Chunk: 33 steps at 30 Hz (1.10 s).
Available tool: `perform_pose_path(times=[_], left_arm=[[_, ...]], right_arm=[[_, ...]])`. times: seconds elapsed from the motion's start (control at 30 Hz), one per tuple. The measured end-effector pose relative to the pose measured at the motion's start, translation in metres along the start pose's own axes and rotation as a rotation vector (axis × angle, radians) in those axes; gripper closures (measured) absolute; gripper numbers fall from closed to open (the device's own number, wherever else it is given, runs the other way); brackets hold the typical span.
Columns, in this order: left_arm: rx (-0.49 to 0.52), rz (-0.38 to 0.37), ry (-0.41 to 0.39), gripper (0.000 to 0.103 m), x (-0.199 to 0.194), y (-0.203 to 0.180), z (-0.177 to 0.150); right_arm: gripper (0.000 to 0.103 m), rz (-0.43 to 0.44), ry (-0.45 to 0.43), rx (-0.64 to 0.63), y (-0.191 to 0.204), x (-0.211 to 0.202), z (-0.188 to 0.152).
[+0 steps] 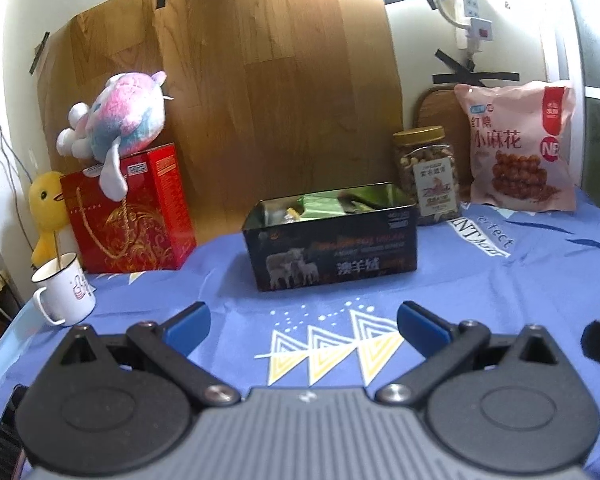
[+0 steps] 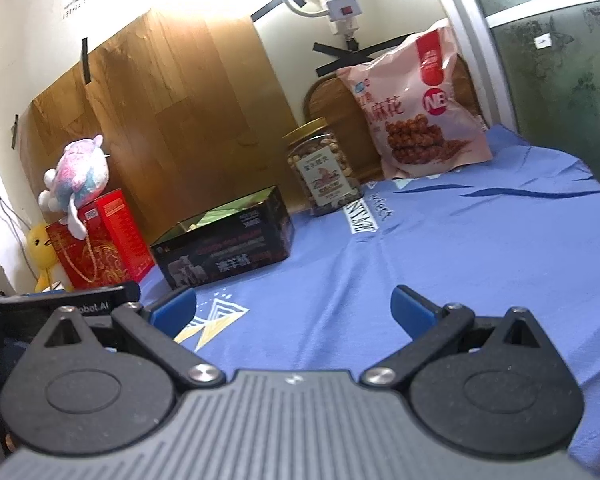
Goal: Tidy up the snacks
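Observation:
A dark open tin box [image 1: 332, 240] with sheep on its side stands on the blue cloth, with several green and pale snack packets [image 1: 324, 206] inside. It also shows in the right wrist view [image 2: 228, 240]. A clear nut jar with a gold lid [image 1: 426, 176] [image 2: 324, 168] and a pink snack bag [image 1: 520, 148] [image 2: 416, 108] stand at the back right. My left gripper [image 1: 304, 322] is open and empty, in front of the box. My right gripper [image 2: 294, 310] is open and empty, to the right of the box.
A red gift box [image 1: 132, 208] with a plush toy [image 1: 116, 120] on top stands at the back left, beside a yellow duck [image 1: 46, 208]. A white mug [image 1: 66, 292] sits near the left edge. A wooden board [image 1: 240, 80] leans on the wall.

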State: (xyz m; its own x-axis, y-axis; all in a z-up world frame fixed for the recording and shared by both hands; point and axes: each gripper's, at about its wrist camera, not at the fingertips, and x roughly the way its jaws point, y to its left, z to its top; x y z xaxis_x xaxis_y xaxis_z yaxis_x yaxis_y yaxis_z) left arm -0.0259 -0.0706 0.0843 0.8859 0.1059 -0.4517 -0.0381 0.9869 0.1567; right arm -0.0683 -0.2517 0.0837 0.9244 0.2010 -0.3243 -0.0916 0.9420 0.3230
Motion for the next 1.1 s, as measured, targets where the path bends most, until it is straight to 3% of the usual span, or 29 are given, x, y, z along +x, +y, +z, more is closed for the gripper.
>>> perform_pose_path(times=[0.17, 0.33, 0.53, 0.7, 1.1], left_arm=[[-0.009, -0.043, 0.016, 0.000, -0.001, -0.008, 0.005], [-0.005, -0.034, 0.009, 0.000, -0.006, -0.011, 0.003], [-0.019, -0.006, 0.000, 0.000, -0.006, -0.004, 0.001], [-0.002, 0.063, -0.027, 0.000, -0.002, 0.000, 0.000], [-0.041, 0.002, 0.117, 0.000, 0.014, 0.021, -0.005]], right_arm=[[0.000, -0.016, -0.021, 0.008, -0.006, -0.008, 0.002], [0.000, -0.022, -0.037, 0.021, -0.010, -0.014, 0.000], [0.000, -0.005, -0.015, 0.005, -0.004, -0.009, -0.003], [0.000, -0.004, 0.009, 0.005, -0.002, -0.002, -0.006], [0.000, 0.014, 0.047, -0.045, 0.017, 0.013, -0.006]])
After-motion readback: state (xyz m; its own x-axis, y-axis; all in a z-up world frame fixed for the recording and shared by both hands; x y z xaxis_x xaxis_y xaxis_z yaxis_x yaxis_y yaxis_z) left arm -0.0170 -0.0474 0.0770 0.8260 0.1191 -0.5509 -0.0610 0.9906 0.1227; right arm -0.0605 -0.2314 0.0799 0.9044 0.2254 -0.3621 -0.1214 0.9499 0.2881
